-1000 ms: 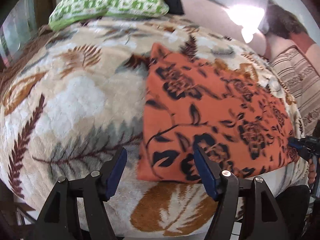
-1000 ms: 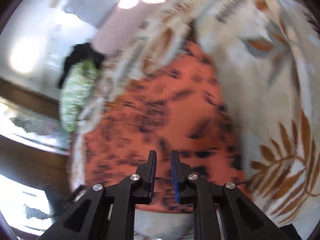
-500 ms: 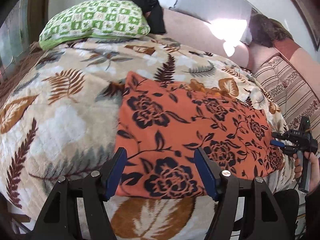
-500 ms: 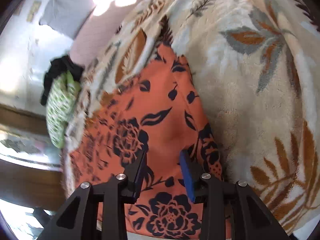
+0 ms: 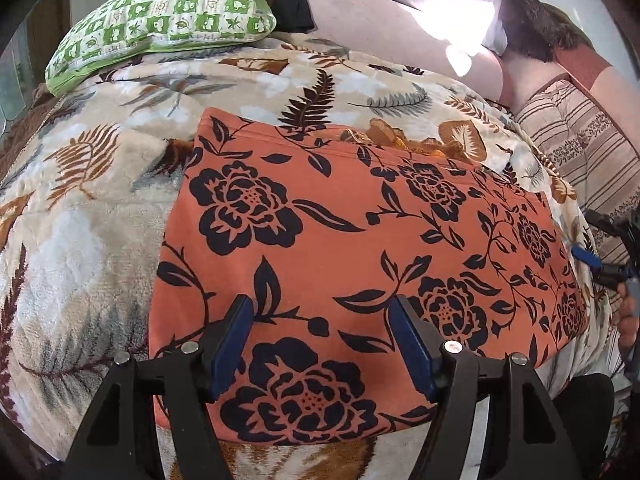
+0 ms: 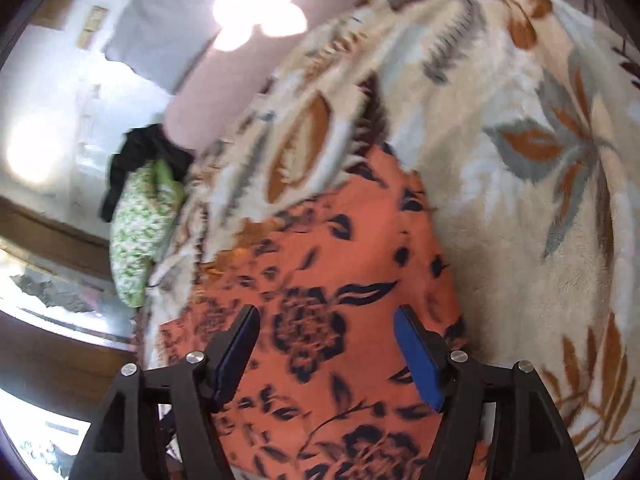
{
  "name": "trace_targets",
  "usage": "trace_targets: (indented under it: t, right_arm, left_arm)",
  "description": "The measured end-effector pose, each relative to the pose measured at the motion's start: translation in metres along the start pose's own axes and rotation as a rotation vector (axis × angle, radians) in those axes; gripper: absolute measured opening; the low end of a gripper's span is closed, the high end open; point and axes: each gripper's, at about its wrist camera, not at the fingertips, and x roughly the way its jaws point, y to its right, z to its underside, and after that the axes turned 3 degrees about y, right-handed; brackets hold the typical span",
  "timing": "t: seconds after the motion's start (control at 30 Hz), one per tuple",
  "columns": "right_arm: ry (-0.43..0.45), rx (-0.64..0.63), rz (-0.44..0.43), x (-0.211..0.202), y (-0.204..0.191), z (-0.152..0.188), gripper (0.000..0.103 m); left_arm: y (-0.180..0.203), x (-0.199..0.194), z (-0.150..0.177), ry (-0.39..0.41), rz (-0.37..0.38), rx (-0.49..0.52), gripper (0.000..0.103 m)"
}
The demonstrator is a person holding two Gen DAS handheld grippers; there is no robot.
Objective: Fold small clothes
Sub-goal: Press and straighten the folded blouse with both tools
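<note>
**Orange floral cloth lies flat on the bed, both claws spread above it**

We see an orange cloth with black flowers (image 5: pixel 360 248) spread flat on a fleecy leaf-patterned blanket (image 5: pixel 80 216) that covers a bed. Its far edge runs straight across, and its near edge lies close to the blanket's near side.

Our left gripper (image 5: pixel 322 344) hangs over the near part of the cloth, its blue-padded jaws wide apart with nothing between them but the fabric seen below.

Our right gripper (image 6: pixel 326 350) looks along the cloth from its other end. Its jaws have just been opening and now stand wide, gripping nothing. This view is blurred. In the left view it shows at the right edge, held in a hand (image 5: pixel 628 320).

A green-and-white checked pillow (image 5: pixel 160 20) rests at the far side of the bed, with a dark garment (image 5: pixel 292 0) behind it
</note>
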Motion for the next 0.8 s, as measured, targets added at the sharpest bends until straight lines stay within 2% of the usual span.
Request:
trace_targets:
  t: [0.03, 0.07, 0.1, 0.13, 0.2, 0.27, 0.33, 0.4, 0.5, 0.6, 0.7, 0.8]
  right_arm:
    - [-0.012, -0.017, 0.002, 0.002, 0.002, 0.004, 0.084]
    - [-0.058, -0.03, 0.064, 0.013, 0.01, 0.008, 0.087]
    - [-0.101, 0.002, 0.136, 0.022, 0.023, 0.01, 0.087]
    - [-0.102, 0.051, 0.151, 0.019, 0.034, 0.012, 0.085]
    - [-0.018, 0.083, 0.076, -0.008, 0.03, 0.016, 0.084]
    - [0.064, 0.036, 0.054, -0.042, 0.015, 0.024, 0.085]
    - [0.094, 0.045, 0.019, -0.069, 0.008, 0.04, 0.085]
    - [0.117, 0.127, -0.045, -0.088, 0.014, 0.07, 0.085]
    - [0.075, 0.264, -0.104, -0.086, 0.035, 0.113, 0.085]
    - [0.036, 0.377, -0.141, -0.069, 0.059, 0.135, 0.085]
    - [0.061, 0.409, -0.176, -0.05, 0.063, 0.13, 0.085]
    - [0.065, 0.414, -0.146, -0.04, 0.067, 0.12, 0.085]
  left_arm:
    - [0.0, 0.001, 0.0, -0.005, -0.003, -0.004, 0.071]
    - [0.0, 0.0, 0.0, -0.006, -0.005, -0.002, 0.071]
    - [0.0, -0.002, 0.0, -0.003, -0.005, -0.001, 0.071]
    - [0.001, -0.006, 0.001, 0.002, -0.004, -0.001, 0.071]
    - [0.001, -0.015, 0.003, 0.021, 0.001, 0.0, 0.071]
    - [0.002, -0.02, 0.003, 0.029, -0.006, -0.006, 0.071]
    - [0.004, -0.024, 0.003, 0.033, 0.007, -0.023, 0.071]
    - [0.01, -0.027, 0.004, 0.04, 0.008, -0.025, 0.071]
    - [0.024, -0.029, 0.005, 0.042, -0.004, 0.004, 0.071]
    - [0.035, -0.029, 0.008, 0.026, -0.015, 0.03, 0.071]
    - [0.042, -0.035, 0.009, 0.031, -0.041, 0.033, 0.071]
    - [0.045, -0.041, 0.01, 0.045, -0.051, 0.022, 0.071]
